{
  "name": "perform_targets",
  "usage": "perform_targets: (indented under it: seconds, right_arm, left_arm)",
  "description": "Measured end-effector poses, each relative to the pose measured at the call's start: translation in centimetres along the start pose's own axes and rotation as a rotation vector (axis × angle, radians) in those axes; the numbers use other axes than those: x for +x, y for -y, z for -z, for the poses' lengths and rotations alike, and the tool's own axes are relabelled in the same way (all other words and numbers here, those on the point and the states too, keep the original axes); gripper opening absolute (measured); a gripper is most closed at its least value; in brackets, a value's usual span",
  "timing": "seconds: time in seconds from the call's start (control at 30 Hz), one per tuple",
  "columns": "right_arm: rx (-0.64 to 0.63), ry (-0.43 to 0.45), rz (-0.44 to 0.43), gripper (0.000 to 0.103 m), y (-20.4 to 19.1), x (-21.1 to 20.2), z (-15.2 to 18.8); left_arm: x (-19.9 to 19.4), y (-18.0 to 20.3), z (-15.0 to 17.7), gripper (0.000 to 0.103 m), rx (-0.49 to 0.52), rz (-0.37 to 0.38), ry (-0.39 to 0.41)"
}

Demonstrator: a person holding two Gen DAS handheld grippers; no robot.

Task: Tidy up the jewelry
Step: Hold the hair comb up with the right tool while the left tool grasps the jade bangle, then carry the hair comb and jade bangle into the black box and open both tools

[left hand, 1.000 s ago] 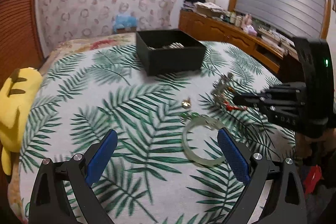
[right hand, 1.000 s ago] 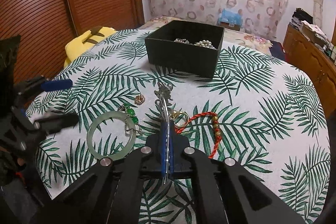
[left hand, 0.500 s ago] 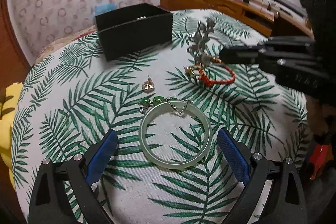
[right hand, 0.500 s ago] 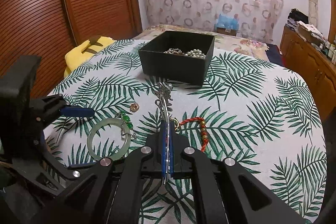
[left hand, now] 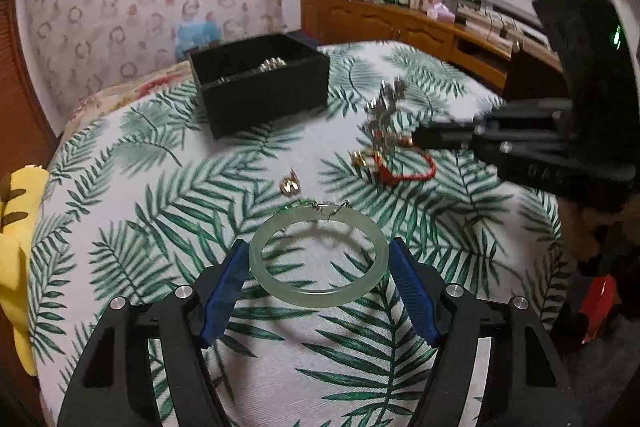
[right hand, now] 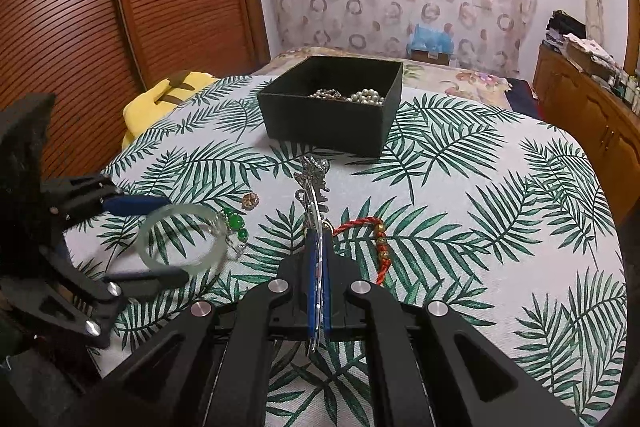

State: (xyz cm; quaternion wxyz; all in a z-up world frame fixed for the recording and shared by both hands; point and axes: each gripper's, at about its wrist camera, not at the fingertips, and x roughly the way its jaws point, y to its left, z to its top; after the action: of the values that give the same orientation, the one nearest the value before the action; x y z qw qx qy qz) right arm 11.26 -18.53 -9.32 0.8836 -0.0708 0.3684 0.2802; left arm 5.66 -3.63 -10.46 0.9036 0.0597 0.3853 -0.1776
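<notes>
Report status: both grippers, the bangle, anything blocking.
Left gripper closing around pale green jade bangle, pads at its rim. Right gripper shut on silver ornate hairpin. Green bead earrings touch bangle's far edge; black box unobstructed.

The left gripper [left hand: 318, 281] has just been closing, its blue pads [left hand: 224, 291] at the bangle's [left hand: 318, 257] nine and three o'clock edges. The right gripper [right hand: 318, 267] stays clamped on a silver hairpin [right hand: 314, 187].

blurred: silver ornament [left hand: 386, 107] | cut off: yellow plush [left hand: 18, 247] | box contents [left hand: 264, 67] perhaps chains, mostly hidden
</notes>
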Motion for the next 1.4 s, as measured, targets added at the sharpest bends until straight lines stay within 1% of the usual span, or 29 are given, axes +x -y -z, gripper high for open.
perform_targets:
  seconds: [0.1, 0.3, 0.6, 0.9, 1.13, 1.3, 1.4]
  right_arm:
    - [-0.001, 0.002, 0.000, 0.003, 0.0, 0.0, 0.0]
    - [0.001, 0.016, 0.001, 0.003, 0.4, -0.4, -0.4]
    - [-0.031, 0.051, 0.002, 0.003, 0.8, -0.7, -2.6]
    - [-0.079, 0.089, 0.004, 0.003, 1.8, 0.3, -6.8]
    - [-0.093, 0.126, -0.029, 0.003, 2.9, 2.6, -11.0]
    - [-0.097, 0.116, -0.062, 0.003, 3.0, 4.6, -13.1]
    - [-0.119, 0.087, -0.085, 0.003, 2.7, 6.4, -13.8]
  left_arm:
    - [-0.9, -0.3, -0.7, 0.068, -0.010, 0.003, 0.030]
    - [-2.1, -1.1, -2.3, 0.068, -0.027, -0.016, 0.083]
    - [-1.1, -3.4, -4.8, 0.068, -0.056, -0.063, 0.111]
    - [-0.1, -5.3, -7.6, 0.068, -0.079, -0.093, 0.138]
    - [0.7, -6.4, -9.7, 0.068, -0.086, -0.106, 0.154]
    - [1.3, -7.4, -10.7, 0.068, -0.098, -0.107, 0.160]
    - [1.6, -7.7, -11.3, 0.068, -0.103, -0.109, 0.163]
